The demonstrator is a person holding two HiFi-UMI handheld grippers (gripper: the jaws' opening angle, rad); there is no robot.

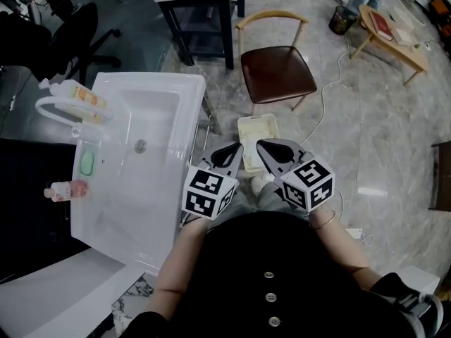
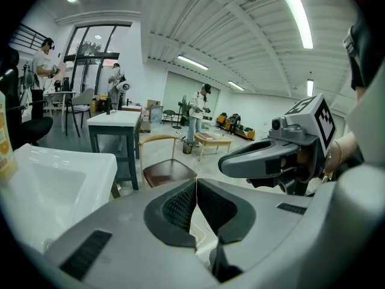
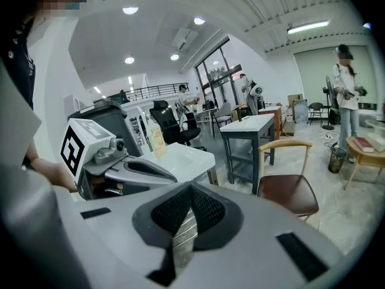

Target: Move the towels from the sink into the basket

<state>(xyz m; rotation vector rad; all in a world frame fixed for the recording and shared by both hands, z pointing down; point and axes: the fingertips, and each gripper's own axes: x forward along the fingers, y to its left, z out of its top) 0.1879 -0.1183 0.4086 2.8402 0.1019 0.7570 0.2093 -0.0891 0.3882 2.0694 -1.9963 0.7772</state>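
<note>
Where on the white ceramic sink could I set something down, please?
On the white ceramic sink, the basin is bare all round the metal drain, and so is the right rim. The left ledge is crowded: white curved faucet, orange-labelled bottle, green soap, pink bottle.

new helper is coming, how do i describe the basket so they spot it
Start at the white sink on the left. Right of it, on the floor near the brown-seated chair, sits the basket: the only cream, rectangular, open tub there.
</note>
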